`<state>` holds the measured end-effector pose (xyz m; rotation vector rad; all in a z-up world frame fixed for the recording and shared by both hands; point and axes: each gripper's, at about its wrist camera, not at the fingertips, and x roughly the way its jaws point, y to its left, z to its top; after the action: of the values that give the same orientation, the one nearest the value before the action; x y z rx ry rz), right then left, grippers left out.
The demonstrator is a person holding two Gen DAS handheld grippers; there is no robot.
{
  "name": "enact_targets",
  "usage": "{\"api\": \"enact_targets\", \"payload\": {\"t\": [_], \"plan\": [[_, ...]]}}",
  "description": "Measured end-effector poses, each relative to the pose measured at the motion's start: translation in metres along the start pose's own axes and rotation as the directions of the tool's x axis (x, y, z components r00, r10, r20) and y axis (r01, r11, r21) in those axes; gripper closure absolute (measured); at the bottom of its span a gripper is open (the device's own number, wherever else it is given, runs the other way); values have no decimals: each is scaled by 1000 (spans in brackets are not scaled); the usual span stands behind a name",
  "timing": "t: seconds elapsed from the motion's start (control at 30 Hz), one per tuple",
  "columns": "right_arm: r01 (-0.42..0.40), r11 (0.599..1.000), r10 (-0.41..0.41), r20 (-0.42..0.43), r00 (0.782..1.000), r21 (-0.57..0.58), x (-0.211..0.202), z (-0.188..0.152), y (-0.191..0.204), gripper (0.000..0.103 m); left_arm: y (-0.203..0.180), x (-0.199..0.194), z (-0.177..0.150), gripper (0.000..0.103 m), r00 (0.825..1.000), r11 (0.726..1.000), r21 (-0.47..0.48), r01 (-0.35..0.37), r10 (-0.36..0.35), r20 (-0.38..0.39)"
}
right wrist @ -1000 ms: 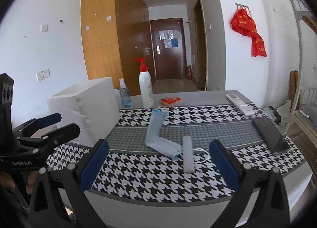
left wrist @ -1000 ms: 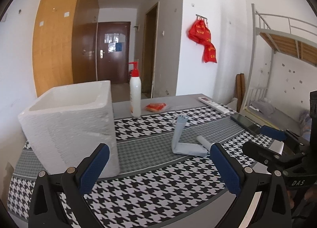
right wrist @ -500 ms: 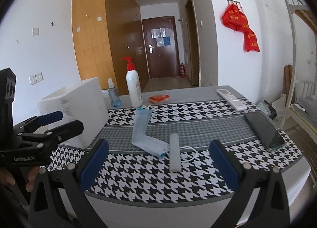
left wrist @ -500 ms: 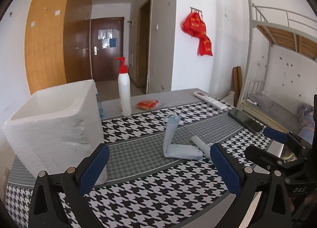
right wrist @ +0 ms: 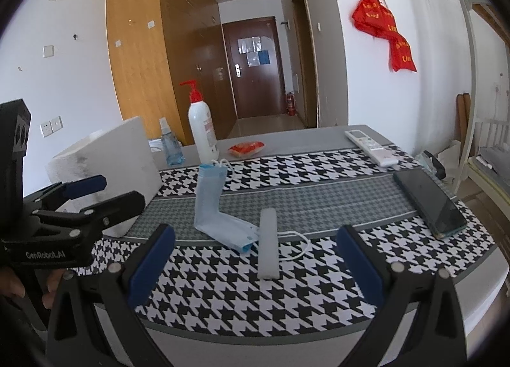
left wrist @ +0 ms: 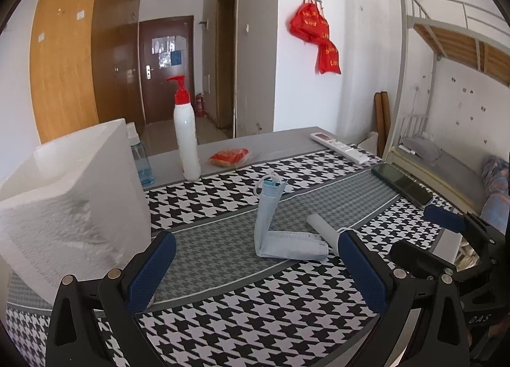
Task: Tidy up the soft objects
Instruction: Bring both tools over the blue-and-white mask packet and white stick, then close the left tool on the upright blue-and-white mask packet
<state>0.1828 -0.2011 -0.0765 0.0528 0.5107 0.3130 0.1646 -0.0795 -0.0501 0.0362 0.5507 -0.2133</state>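
Face mask (right wrist: 220, 207) lies folded on the table (right wrist: 318, 140); both grippers (left wrist: 255, 271) (right wrist: 255, 258) hover wide open, empty, approach pending, likely a pinch next.

White walls (right wrist: 79, 32), wooden wardrobe (right wrist: 153, 58), dark door (right wrist: 255, 64) down hallway, metal bunk bed (left wrist: 446, 32), daylight

Rough, crumbly white foam on that box (left wrist: 73, 207); woven houndstooth cloth (right wrist: 223, 287) matt across the table. The blue mask (right wrist: 216, 211) looks thin, pleated, papery fabric. Glossy plastic pump bottle (left wrist: 186, 140), mirror-smooth dark phone (right wrist: 430, 204), and lacquered wood wardrobe (right wrist: 153, 58) shining.
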Motion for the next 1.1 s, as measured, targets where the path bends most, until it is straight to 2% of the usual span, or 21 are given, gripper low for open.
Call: {"api": "enact_targets", "payload": {"t": [0.17, 0.53, 0.93, 1.1], "plan": [[10, 1000, -10, -15, 1000, 4, 6, 0, -3, 1, -2, 14, 3, 1, 1000, 1000, 13, -7, 7, -26], [15, 1000, -15, -40, 999, 19, 18, 0, -7, 1, -8, 38, 11, 1, 998, 999, 33, 26, -23, -67], [25, 999, -24, -51, 998, 21, 29, 2, -9, 1, 1, 64, 15, 1, 993, 999, 17, 50, -48, -109], [22, 1000, -21, -50, 999, 12, 32, 3, -8, 1, 6, 78, 10, 10, 989, 998, -10, 62, -63, -136]]}}
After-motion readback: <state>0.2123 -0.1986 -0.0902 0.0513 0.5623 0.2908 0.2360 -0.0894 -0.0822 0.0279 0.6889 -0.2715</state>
